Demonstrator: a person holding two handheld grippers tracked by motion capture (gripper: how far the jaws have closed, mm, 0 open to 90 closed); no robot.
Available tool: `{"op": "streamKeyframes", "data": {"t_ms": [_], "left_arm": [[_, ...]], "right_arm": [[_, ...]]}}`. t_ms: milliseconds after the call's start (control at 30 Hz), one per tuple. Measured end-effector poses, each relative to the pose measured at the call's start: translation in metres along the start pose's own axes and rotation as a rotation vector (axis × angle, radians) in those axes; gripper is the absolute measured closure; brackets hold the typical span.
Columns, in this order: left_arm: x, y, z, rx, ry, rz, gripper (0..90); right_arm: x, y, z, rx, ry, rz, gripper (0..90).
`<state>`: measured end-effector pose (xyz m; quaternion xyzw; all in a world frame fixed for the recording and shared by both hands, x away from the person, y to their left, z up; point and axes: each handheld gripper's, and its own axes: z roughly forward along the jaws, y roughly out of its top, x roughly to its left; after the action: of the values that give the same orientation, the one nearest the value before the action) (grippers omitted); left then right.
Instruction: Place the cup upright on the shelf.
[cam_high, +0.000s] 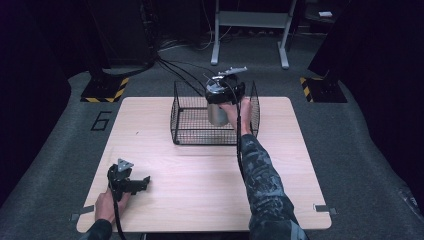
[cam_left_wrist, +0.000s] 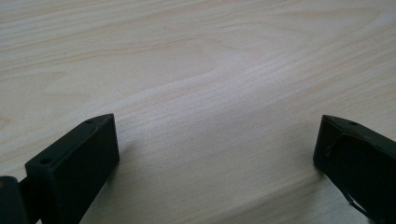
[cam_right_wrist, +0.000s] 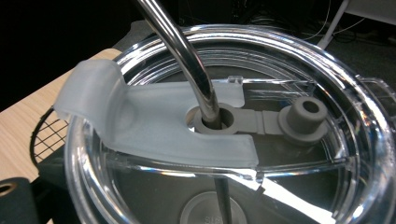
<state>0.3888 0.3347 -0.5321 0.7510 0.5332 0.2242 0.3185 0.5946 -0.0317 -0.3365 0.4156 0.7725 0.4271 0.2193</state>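
Observation:
A steel tumbler (cam_high: 216, 113) with a clear lid (cam_right_wrist: 299, 56) hangs upright over the inside of the black wire basket (cam_high: 186, 125) at the table's far middle. My right gripper (cam_high: 223, 93) is shut on the tumbler near its top. In the right gripper view the lid is very close, with a bent metal straw (cam_right_wrist: 183, 58) through its centre hole and a frosted slider (cam_right_wrist: 140, 121) across it. My left gripper (cam_high: 144, 182) lies on the table near the front left corner, open, with bare wood between its fingers (cam_left_wrist: 79, 158).
The light wooden table (cam_high: 200, 185) has bare wood in front of the basket. Behind it stand a white frame (cam_high: 250, 22) and two bases with yellow-black stripes (cam_high: 106, 90) (cam_high: 320, 88). Cables (cam_high: 175, 67) run across the grey floor.

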Motion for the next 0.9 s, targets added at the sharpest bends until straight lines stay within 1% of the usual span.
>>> {"op": "streamKeyframes", "data": {"t_ms": [33,67,100,167,200,233,267,300,333,400,433,467,500,533,633,667,733,767,900], "left_arm": [[0.000,0.000,0.000,0.001,-0.002,0.001,0.1],[0.000,0.000,0.000,0.001,-0.002,0.001,0.0],[0.000,0.000,0.000,0.001,-0.002,0.002,0.0],[0.000,0.000,0.000,0.002,0.001,0.001,0.0],[0.000,0.000,0.000,0.003,0.001,0.003,0.0],[0.000,0.000,0.000,0.003,0.000,0.001,0.0],[0.000,0.000,0.000,0.003,0.000,0.000,0.0],[0.000,0.000,0.000,0.002,-0.001,0.001,0.0],[0.000,0.000,0.000,0.002,-0.001,0.001,0.0],[0.000,0.000,0.000,0.003,-0.001,0.002,0.0],[0.000,0.000,0.000,0.003,-0.001,0.002,0.0],[0.000,0.000,0.000,0.003,-0.001,0.002,0.0],[0.000,0.000,0.000,0.002,-0.001,0.002,0.0],[0.000,0.000,0.000,0.003,-0.001,0.003,0.0],[0.000,0.000,0.000,0.001,0.002,0.007,0.0],[0.000,0.000,0.000,0.000,0.002,0.007,0.0],[0.000,0.000,0.000,-0.001,0.003,0.007,0.0],[0.000,0.000,0.000,-0.001,0.003,0.007,0.0],[0.000,0.000,0.000,0.000,0.002,0.006,0.0]], "right_arm": [[0.000,-0.003,0.006,0.007,0.001,0.004,3.3],[0.000,-0.003,0.006,0.007,0.001,0.004,3.3],[-0.001,-0.005,0.012,0.013,-0.003,-0.003,3.2],[0.000,-0.006,0.015,0.019,-0.004,0.006,3.3],[-0.002,-0.010,0.020,0.024,-0.006,0.000,3.3],[-0.001,-0.011,0.023,0.030,-0.009,0.020,3.2],[-0.002,-0.012,0.025,0.032,-0.010,0.015,3.2],[-0.002,-0.014,0.027,0.035,-0.013,0.030,3.3],[-0.002,-0.014,0.027,0.035,-0.013,0.030,3.3],[-0.003,-0.017,0.033,0.041,-0.023,0.037,3.2],[-0.004,-0.019,0.036,0.043,-0.024,0.026,3.2],[-0.004,-0.019,0.036,0.043,-0.024,0.026,3.2],[-0.003,-0.021,0.040,0.050,-0.030,0.047,3.2],[-0.003,-0.023,0.042,0.053,-0.031,0.038,3.2],[-0.003,-0.025,0.046,0.064,-0.036,0.035,3.2],[-0.002,-0.027,0.050,0.069,-0.044,0.050,3.2],[-0.001,-0.029,0.054,0.073,-0.046,0.052,3.2],[0.000,-0.030,0.055,0.085,-0.046,0.056,3.2],[0.001,-0.032,0.060,0.088,-0.050,0.048,3.2]]}}
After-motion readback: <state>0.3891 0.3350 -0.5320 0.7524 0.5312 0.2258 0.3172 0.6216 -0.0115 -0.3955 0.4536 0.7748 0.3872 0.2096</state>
